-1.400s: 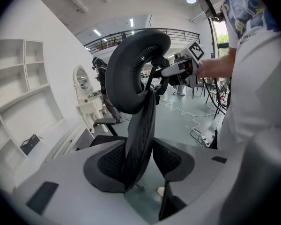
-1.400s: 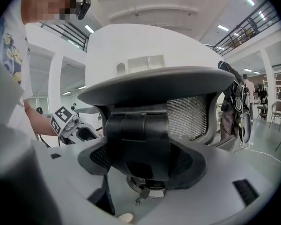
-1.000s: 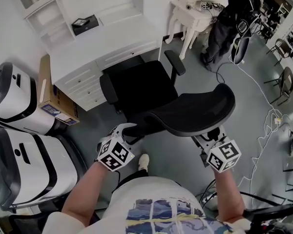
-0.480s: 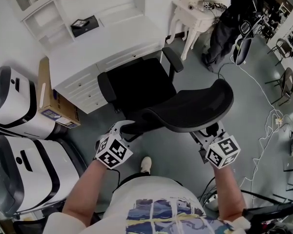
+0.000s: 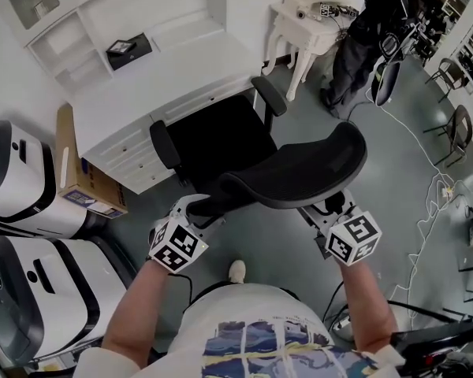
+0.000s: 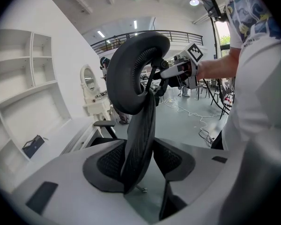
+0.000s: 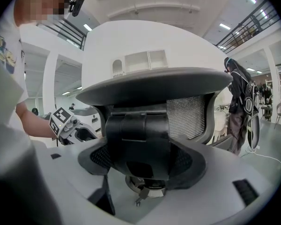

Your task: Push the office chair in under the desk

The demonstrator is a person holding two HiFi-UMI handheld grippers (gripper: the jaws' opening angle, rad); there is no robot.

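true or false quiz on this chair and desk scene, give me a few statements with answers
1. The left gripper and the right gripper are both at the back of the chair. True.
2. The seat is fully under the desk. False: most of it shows in front.
3. A cardboard box stands on the desk. False: the box stands on the floor beside it.
4. The chair has two armrests. True.

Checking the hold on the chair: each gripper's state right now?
Left gripper: closed on the office chair backrest, at its side edge.
Right gripper: closed on the backrest's rear support.
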